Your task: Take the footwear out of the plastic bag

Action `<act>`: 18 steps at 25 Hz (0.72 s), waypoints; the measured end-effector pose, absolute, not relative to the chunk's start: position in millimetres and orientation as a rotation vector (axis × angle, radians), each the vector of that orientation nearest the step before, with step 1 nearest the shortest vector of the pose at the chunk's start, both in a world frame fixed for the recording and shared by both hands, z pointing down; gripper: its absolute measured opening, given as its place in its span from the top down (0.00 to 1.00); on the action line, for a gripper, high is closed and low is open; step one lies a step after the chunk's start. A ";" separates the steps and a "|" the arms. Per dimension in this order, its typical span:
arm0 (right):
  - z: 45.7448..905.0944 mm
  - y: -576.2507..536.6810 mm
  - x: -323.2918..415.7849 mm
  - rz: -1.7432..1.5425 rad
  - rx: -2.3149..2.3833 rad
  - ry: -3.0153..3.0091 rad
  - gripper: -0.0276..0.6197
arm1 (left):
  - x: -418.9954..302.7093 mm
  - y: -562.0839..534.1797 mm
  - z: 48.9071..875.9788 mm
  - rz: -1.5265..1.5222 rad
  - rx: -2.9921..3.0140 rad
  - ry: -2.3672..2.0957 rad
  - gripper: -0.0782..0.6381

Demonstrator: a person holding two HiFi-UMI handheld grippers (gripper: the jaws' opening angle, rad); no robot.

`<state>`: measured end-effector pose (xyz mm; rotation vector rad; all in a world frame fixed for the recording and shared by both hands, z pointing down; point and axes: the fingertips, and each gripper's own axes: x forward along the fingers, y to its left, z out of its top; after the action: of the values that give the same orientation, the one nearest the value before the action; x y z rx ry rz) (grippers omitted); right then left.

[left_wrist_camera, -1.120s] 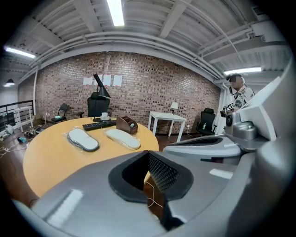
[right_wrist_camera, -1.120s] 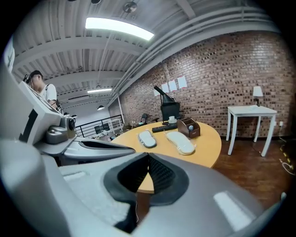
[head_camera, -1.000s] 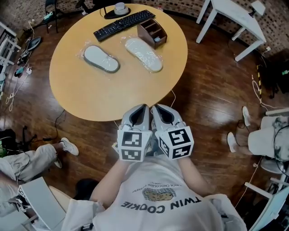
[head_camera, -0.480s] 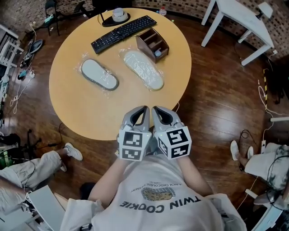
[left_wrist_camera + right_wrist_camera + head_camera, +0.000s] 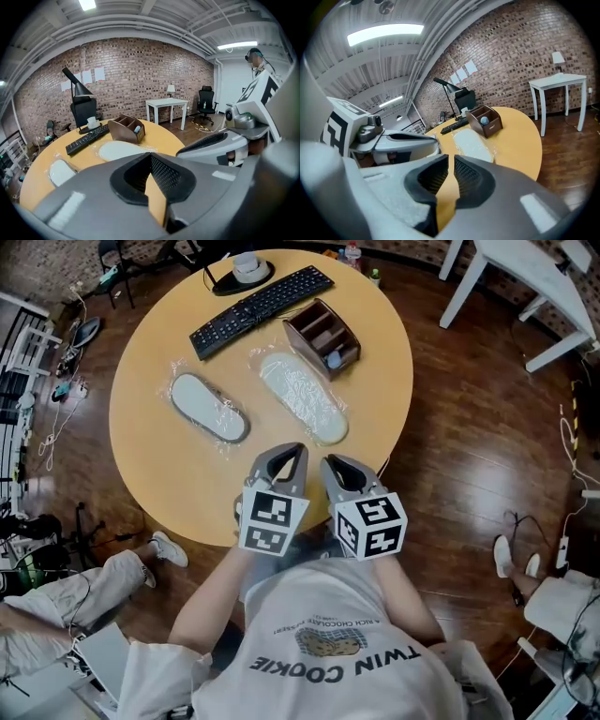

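Round bench in the head view carried the left slipper and right slipper, each in a plastic bag. Both lay far of the left gripper and right gripper, which were at the free near edge. An organizer crowded the far side.

Left gripper view: jaws together, empty.

Right gripper view: jaws had just opened to a narrow slit, nothing between them. I judged the flat bag could slip out, or be pinched together with the slipper.

The table is smooth matt light wood; crinkled glossy clear plastic bags wrap the slippers; the floor is polished dark wood.
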<state>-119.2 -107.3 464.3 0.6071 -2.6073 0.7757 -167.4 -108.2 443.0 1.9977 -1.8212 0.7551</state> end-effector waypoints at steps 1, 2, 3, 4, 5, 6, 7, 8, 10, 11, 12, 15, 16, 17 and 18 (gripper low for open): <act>467.1 -109.4 -120.7 0.795 0.601 -2.601 0.92 | -172.8 -114.3 442.7 0.770 2.004 -1.821 0.89; 470.2 -111.0 -122.0 0.813 0.597 -2.595 0.91 | -178.1 -119.6 442.7 0.781 2.008 -1.820 0.89; 472.9 -112.9 -123.4 0.832 0.595 -2.589 0.91 | -183.2 -124.6 443.2 0.790 2.012 -1.818 0.89; 475.0 -115.6 -125.0 0.852 0.597 -2.584 0.90 | -188.2 -129.8 444.2 0.799 2.016 -1.814 0.89; 476.3 -119.0 -126.8 0.870 0.601 -2.580 0.89 | -193.3 -135.1 445.6 0.810 2.019 -1.808 0.89; 477.1 -123.0 -128.7 0.885 0.607 -2.576 0.88 | -198.5 -140.4 447.3 0.820 2.023 -1.800 0.89; 477.8 -127.0 -130.4 0.897 0.615 -2.571 0.87 | -203.9 -145.7 449.1 0.829 2.027 -1.791 0.89; 478.8 -130.9 -131.8 0.909 0.625 -2.565 0.86 | -209.5 -150.6 450.8 0.837 2.030 -1.783 0.89; 482.1 -136.8 -134.9 0.937 0.645 -2.551 0.86 | -223.5 -159.3 454.7 0.855 2.037 -1.772 0.89; 484.5 -139.0 -136.4 0.955 0.654 -2.542 0.86 | -231.9 -163.6 457.3 0.869 2.039 -1.767 0.89; 487.4 -140.9 -137.6 0.972 0.664 -2.532 0.86 | -240.8 -168.0 460.2 0.885 2.041 -1.761 0.89; 497.6 -147.5 -138.9 1.012 0.705 -2.493 0.84 | -268.0 -183.8 466.7 0.914 2.055 -1.737 0.89; 500.7 -150.3 -139.2 1.024 0.726 -2.479 0.83 | -277.3 -190.0 468.1 0.920 2.060 -1.728 0.89; 503.8 -153.2 -139.4 1.038 0.750 -2.464 0.83 | -286.7 -196.3 469.4 0.927 2.066 -1.719 0.89; 506.8 -155.8 -139.8 1.054 0.774 -2.447 0.83 | -296.0 -202.6 470.7 0.934 2.071 -1.710 0.89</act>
<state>-139.8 -155.8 506.8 0.7735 -2.4467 1.0537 -296.0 -202.6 470.7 2.0714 -1.7100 0.9337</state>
